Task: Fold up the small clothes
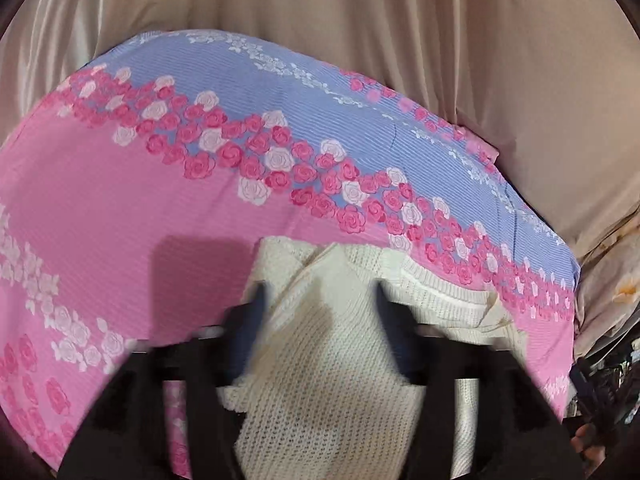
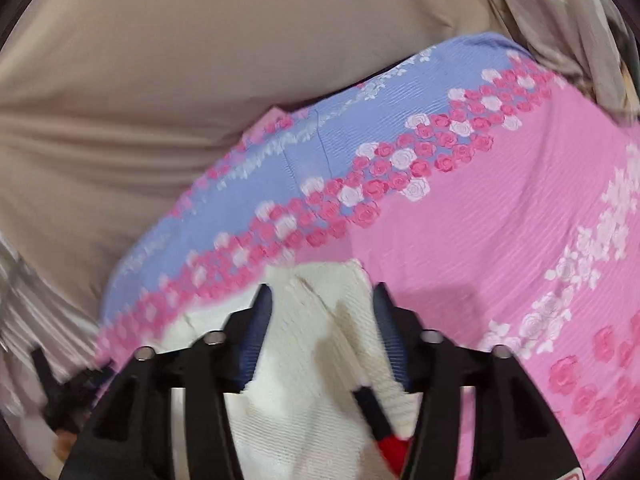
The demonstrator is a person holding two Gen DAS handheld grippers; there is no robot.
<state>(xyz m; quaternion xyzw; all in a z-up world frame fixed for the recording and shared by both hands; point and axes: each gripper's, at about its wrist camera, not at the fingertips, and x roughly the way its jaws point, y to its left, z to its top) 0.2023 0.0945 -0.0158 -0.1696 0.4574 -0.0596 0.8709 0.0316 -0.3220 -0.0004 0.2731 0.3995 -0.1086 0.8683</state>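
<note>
Folding looks barely begun to us: our left gripper (image 1: 320,296) and right gripper (image 2: 322,296) hover with fingers spread over the bunched cream knit sweater (image 1: 332,360) on the floral bedsheet (image 1: 120,208).

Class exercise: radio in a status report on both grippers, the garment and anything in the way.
Left gripper open, astride the knit. Right gripper open, knit between its fingers. Knit bunched on the floral sheet. Red-and-black item lies on the knit.
</note>
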